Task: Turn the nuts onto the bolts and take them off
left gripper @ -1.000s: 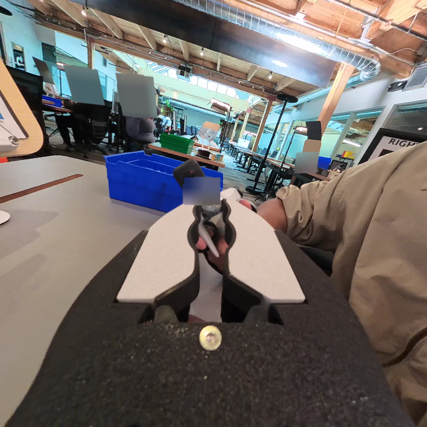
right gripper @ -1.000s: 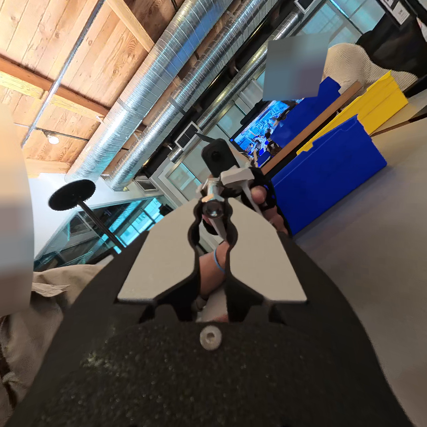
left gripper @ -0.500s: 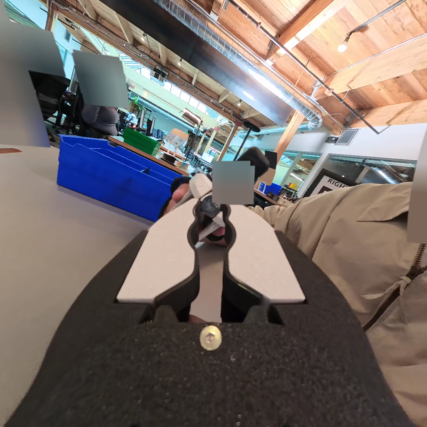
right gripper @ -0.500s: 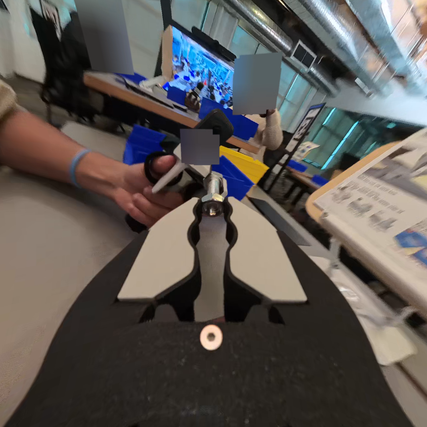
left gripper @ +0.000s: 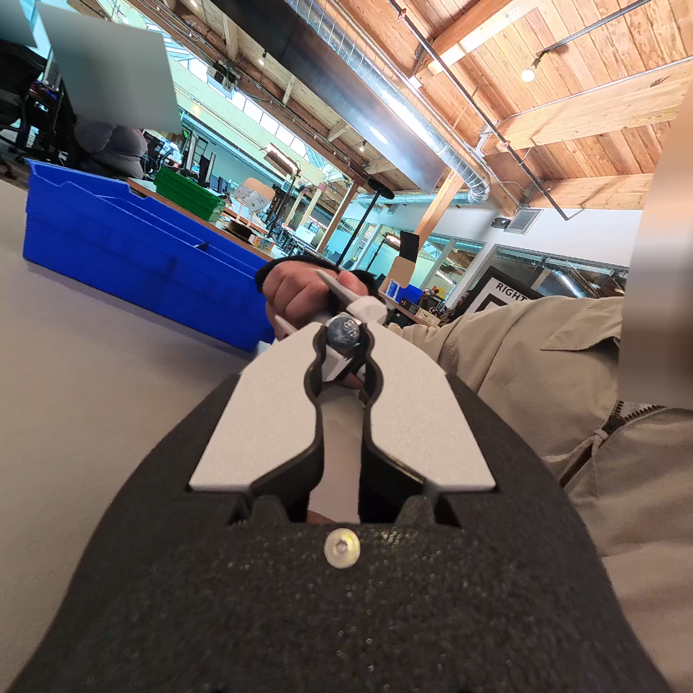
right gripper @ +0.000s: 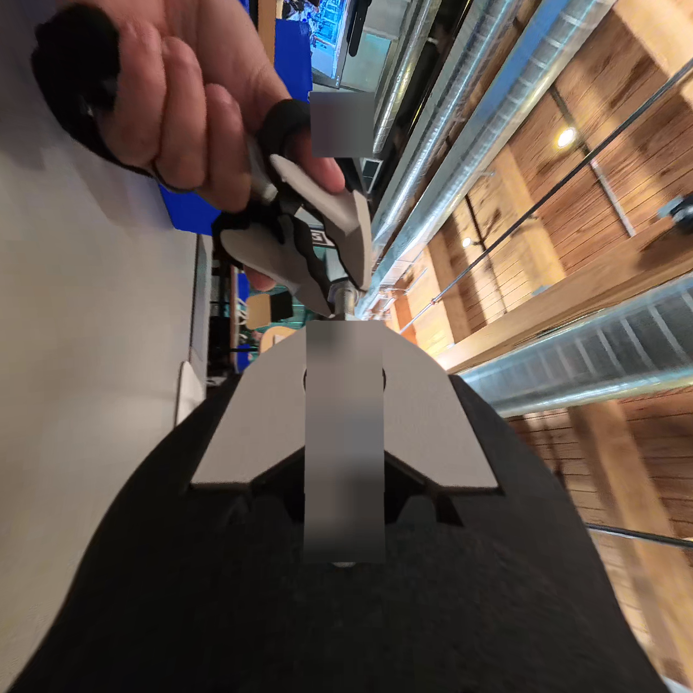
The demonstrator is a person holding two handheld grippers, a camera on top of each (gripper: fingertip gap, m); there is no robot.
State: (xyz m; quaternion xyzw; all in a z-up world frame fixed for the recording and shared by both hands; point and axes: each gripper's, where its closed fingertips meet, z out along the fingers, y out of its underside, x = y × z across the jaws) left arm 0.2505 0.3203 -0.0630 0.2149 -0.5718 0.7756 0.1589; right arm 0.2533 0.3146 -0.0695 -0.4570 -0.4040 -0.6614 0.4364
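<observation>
We hold the bolt (left gripper: 342, 333) by its head in the left gripper (left gripper: 343, 343), fingers narrowed on it; both tools are lifted off the grey table (left gripper: 93, 375), with the blue bin (left gripper: 142, 247) far left of them.

In the right view the bolt's threaded shank (right gripper: 343, 300) runs from the left gripper (right gripper: 337, 296) down into the tips of the right gripper (right gripper: 344, 330); a blurred patch hides the gap there, so we cannot tell how the right jaws stand, nor see the nut itself. We judge that the nut sits on the shank at those tips.

The right view is rolled hard and smeared; we judge a turn of the nut is in hand.

To do it well, as we judge:
- keep the 2 grippers on 1 axis along the shank; any tilt could bind the threads
- grip the nut firmly across its flats, so it does not slip
- keep the left squeeze firm so the head does not spin
- turn in short arcs, then ease open and re-grip
- if the nut comes off, hold it clamped; a drop would mean a chase across the table.
</observation>
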